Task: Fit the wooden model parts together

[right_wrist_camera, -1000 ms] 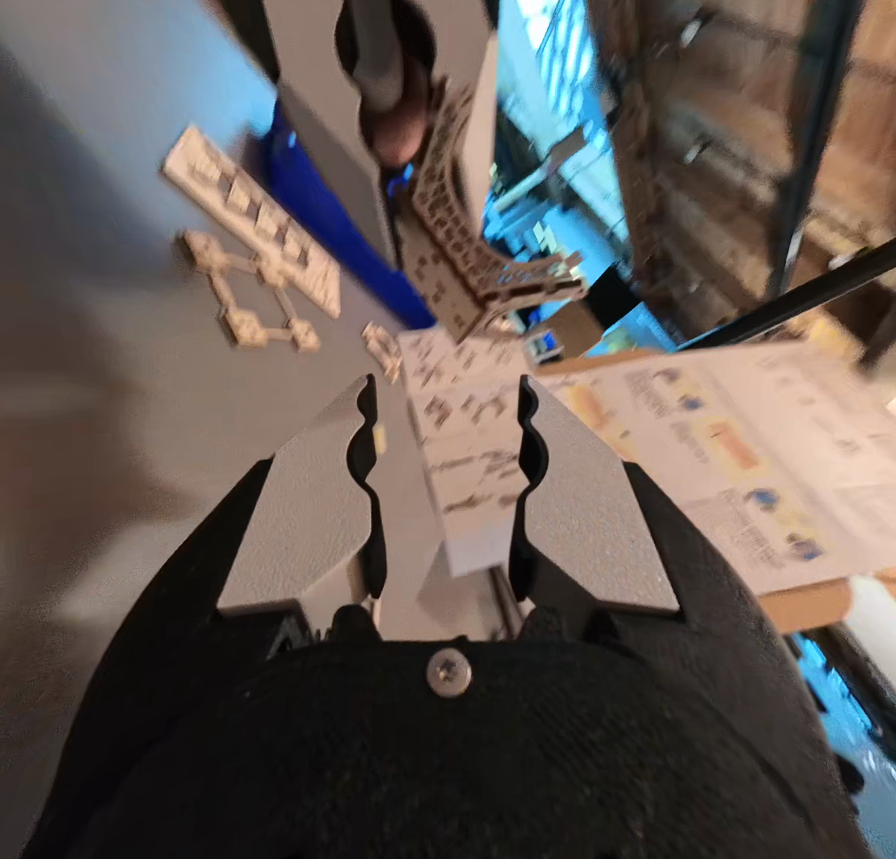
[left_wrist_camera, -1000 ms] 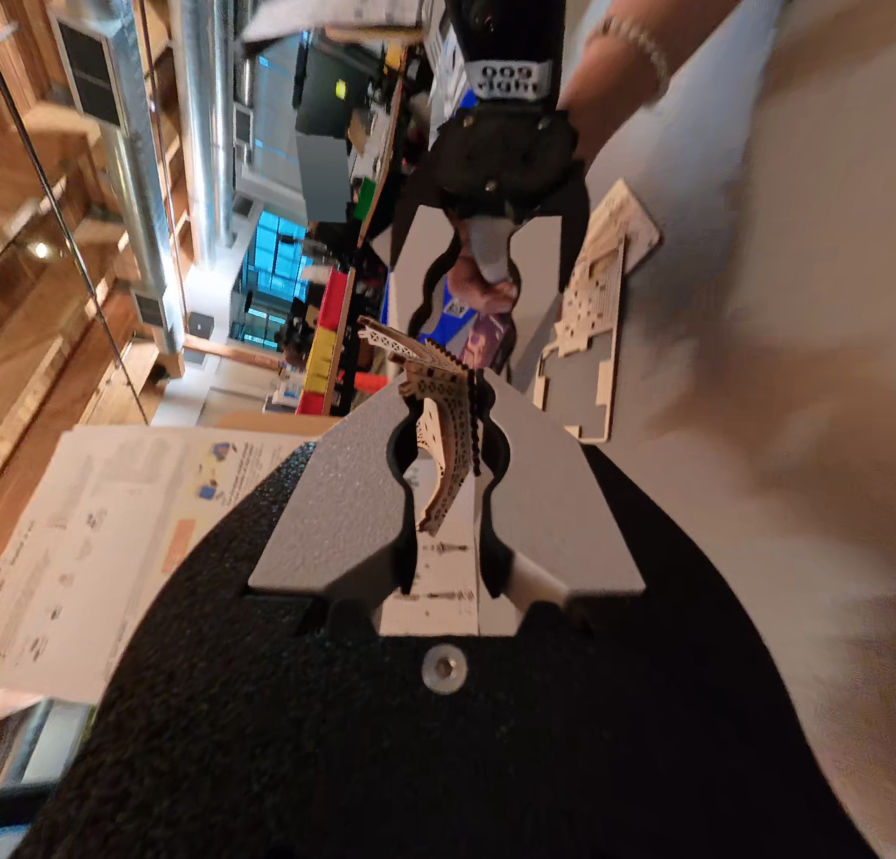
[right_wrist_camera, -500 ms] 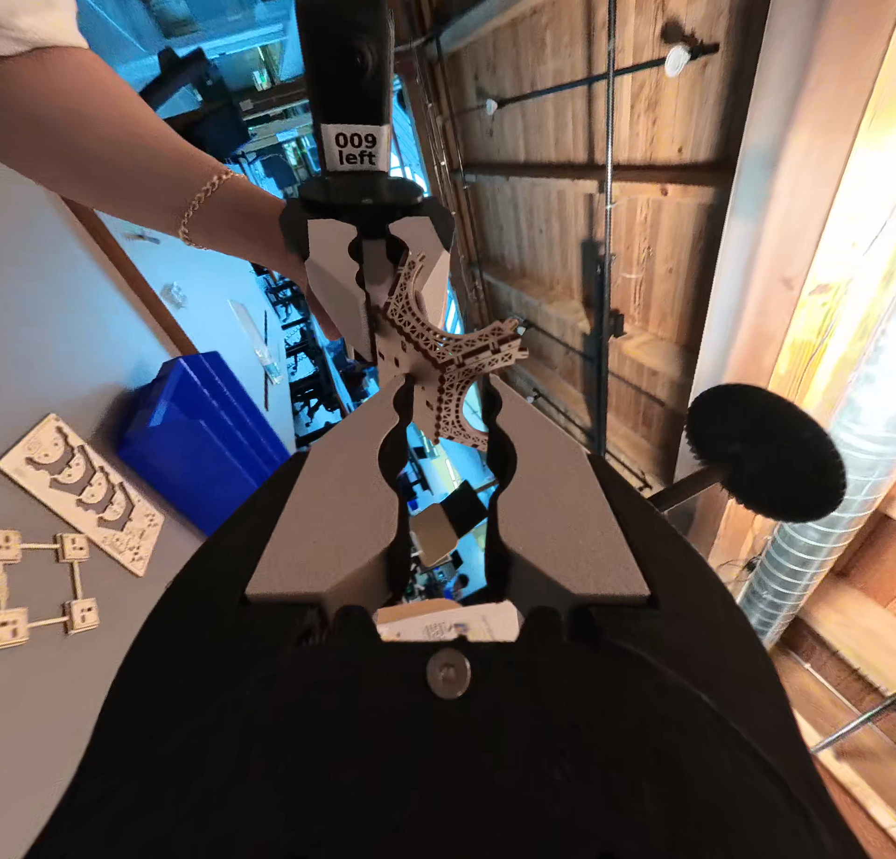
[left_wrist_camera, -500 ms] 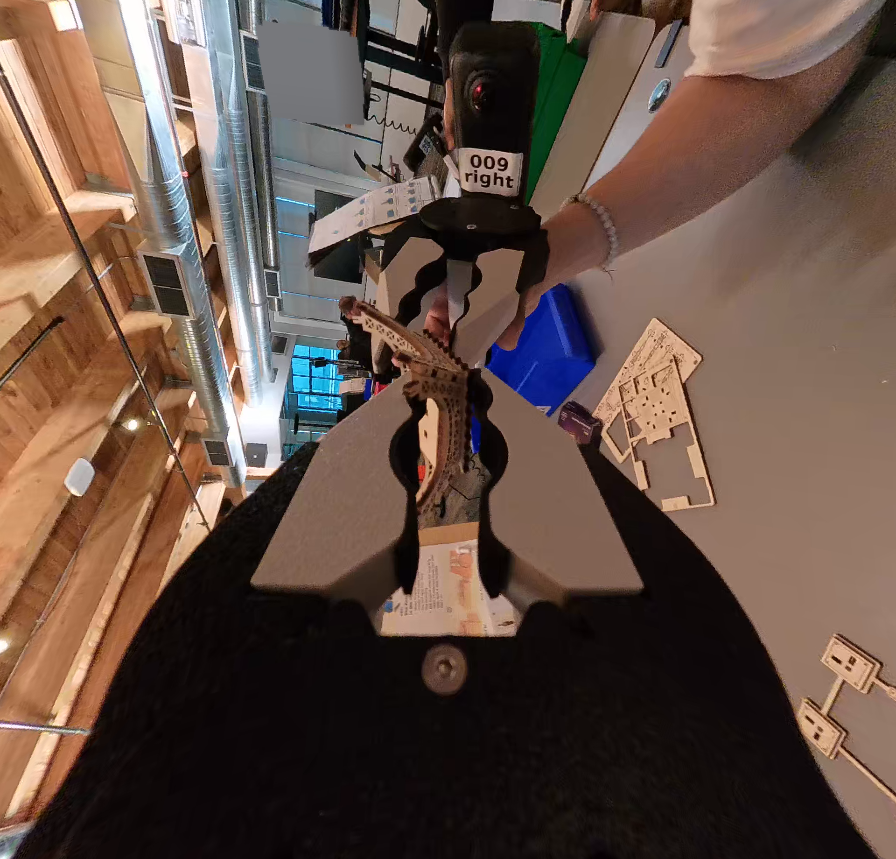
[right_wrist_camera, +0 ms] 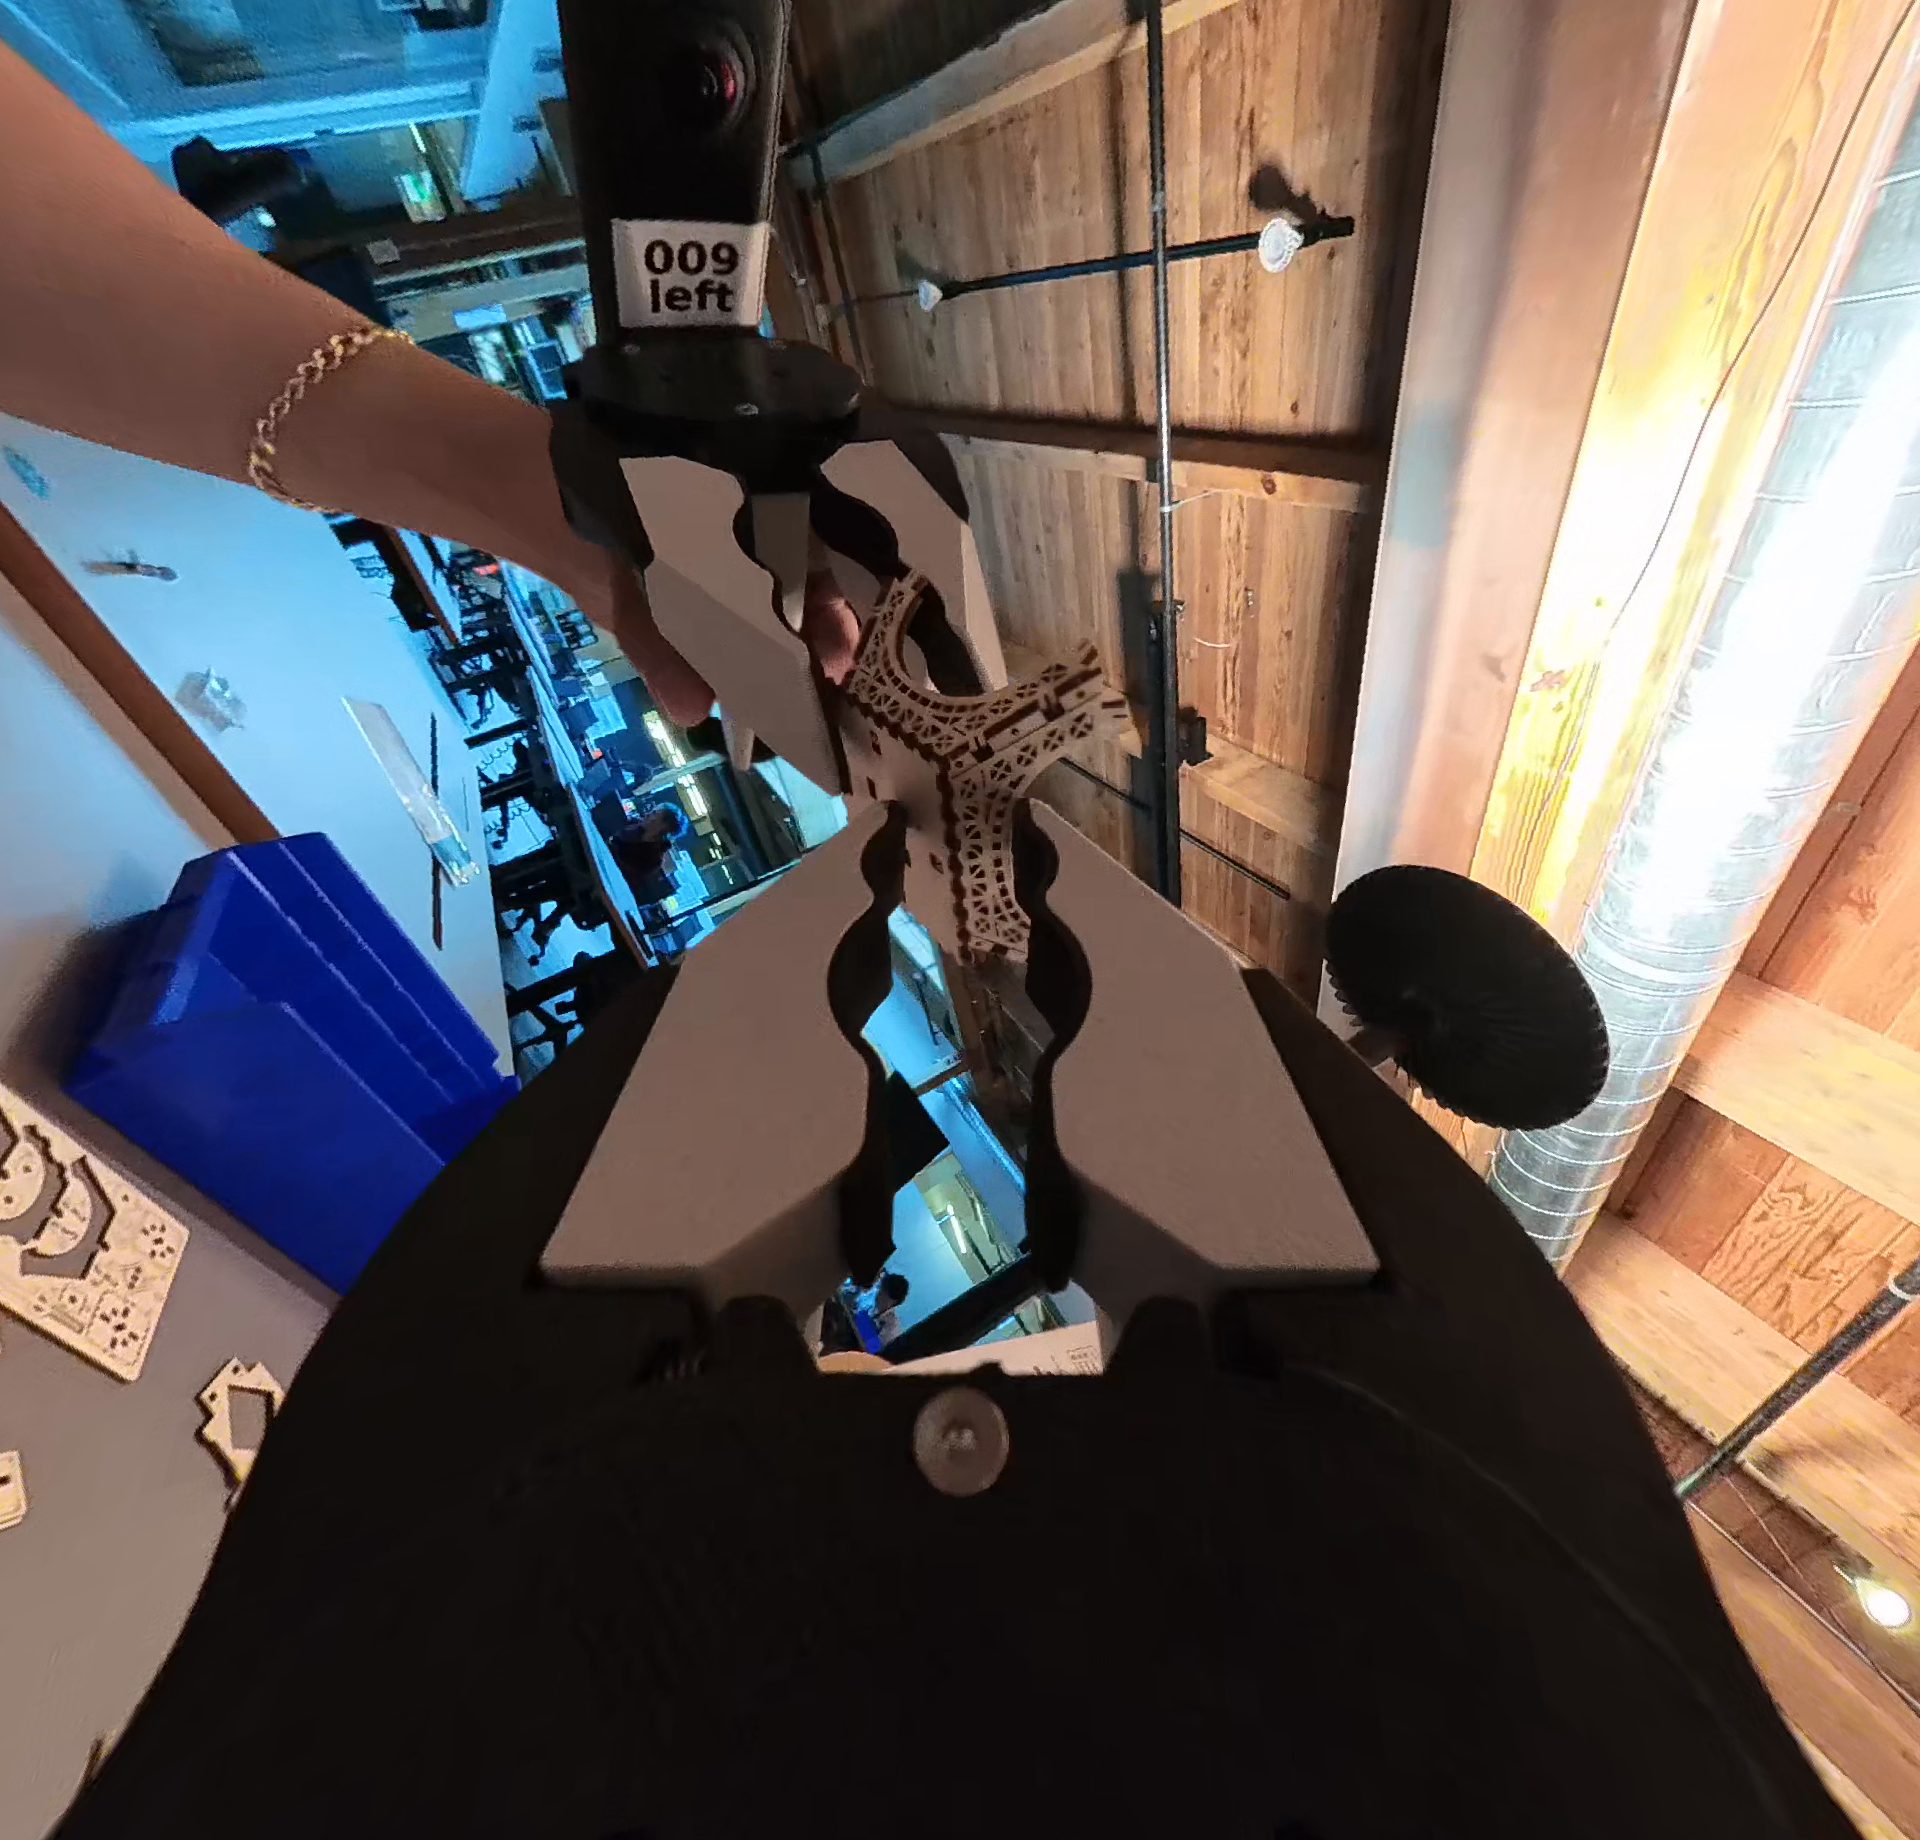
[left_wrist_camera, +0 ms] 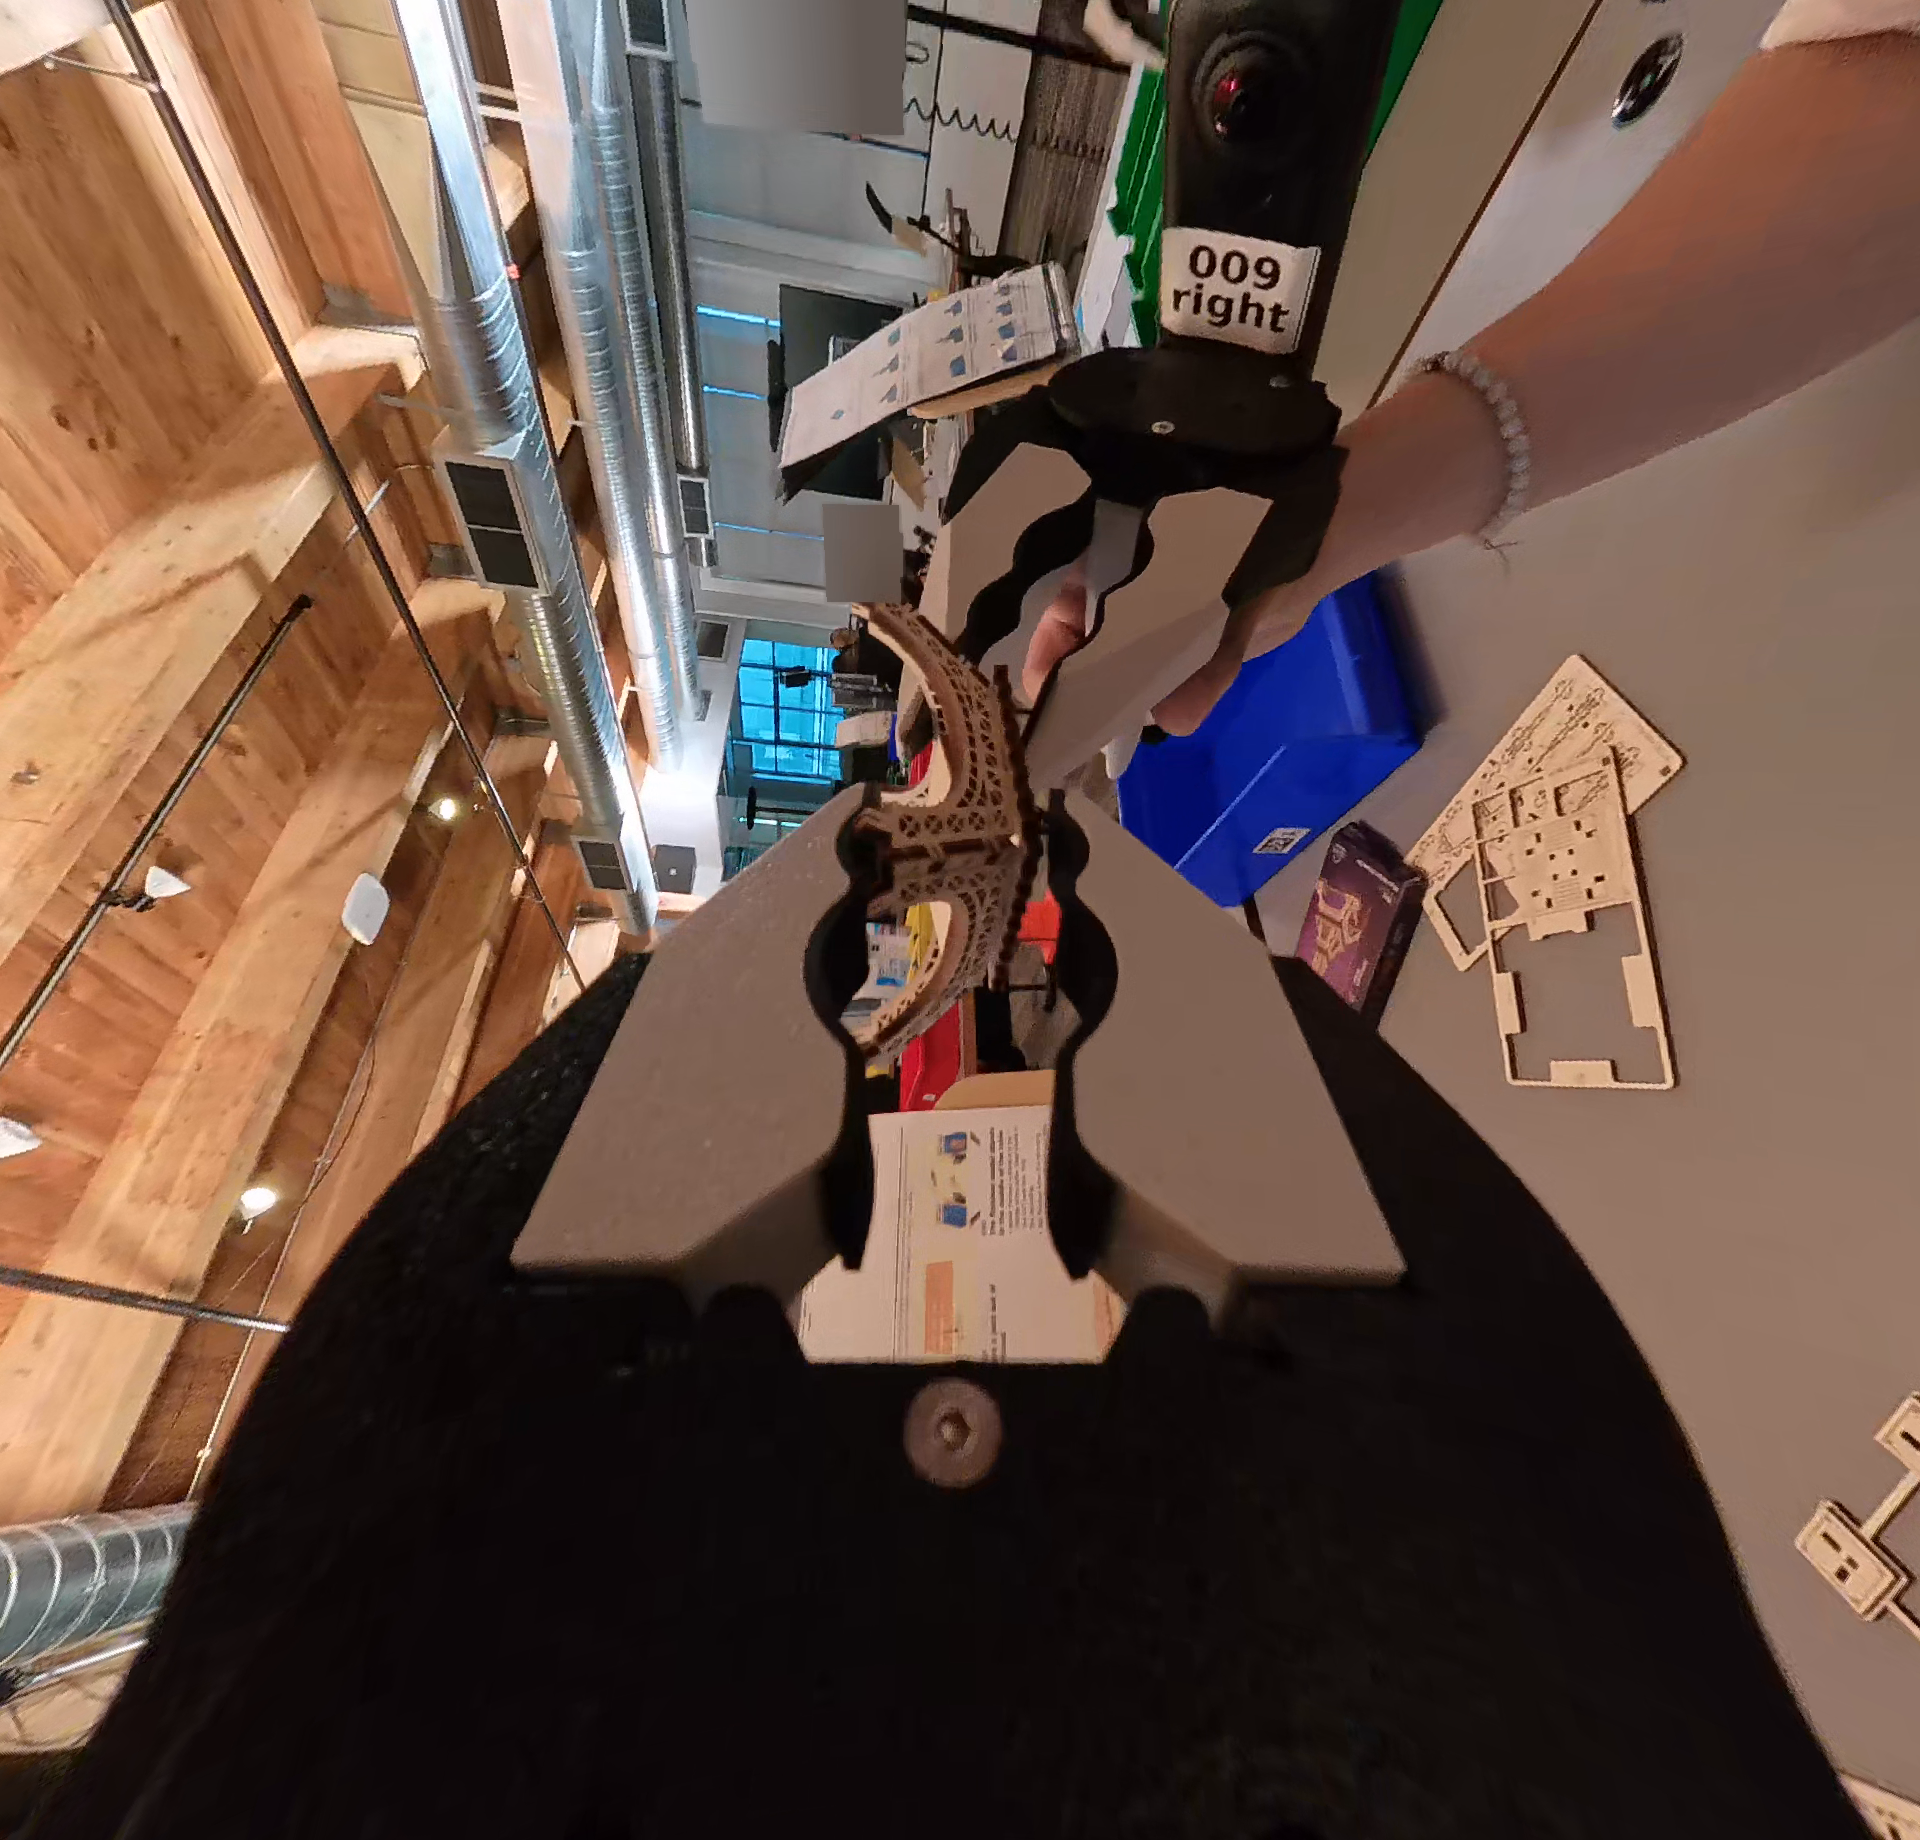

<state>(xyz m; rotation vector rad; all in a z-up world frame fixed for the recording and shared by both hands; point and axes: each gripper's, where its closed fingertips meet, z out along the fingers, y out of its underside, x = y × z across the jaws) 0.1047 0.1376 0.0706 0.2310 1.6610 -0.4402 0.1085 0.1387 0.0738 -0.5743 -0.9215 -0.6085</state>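
Observation:
A wooden lattice tower model (left_wrist_camera: 951,845) with arched legs is held in the air between both grippers. My left gripper (left_wrist_camera: 954,829) is shut on one of its legs. In the right wrist view my right gripper (right_wrist_camera: 964,829) is shut on another leg of the model (right_wrist_camera: 987,751). The two grippers face each other tip to tip: the right gripper (left_wrist_camera: 977,741) shows just beyond the model in the left wrist view, and the left gripper (right_wrist_camera: 842,668) shows beyond it in the right wrist view. A person's hand holds each one.
A grey table (left_wrist_camera: 1745,1219) lies at the right with punched-out wooden part sheets (left_wrist_camera: 1558,886), small linked wooden pieces (left_wrist_camera: 1860,1562), a purple box (left_wrist_camera: 1356,917) and a blue bin (left_wrist_camera: 1278,751). An instruction sheet (left_wrist_camera: 956,1229) lies behind the left fingers. Sheets (right_wrist_camera: 83,1260) and the bin (right_wrist_camera: 270,1042) also show at left. Less than 4 cm separates the two grippers' tips.
One second ago my right gripper was open and short of the model; it has come up and closed on a leg. Both views have swung up from the table toward the ceiling.

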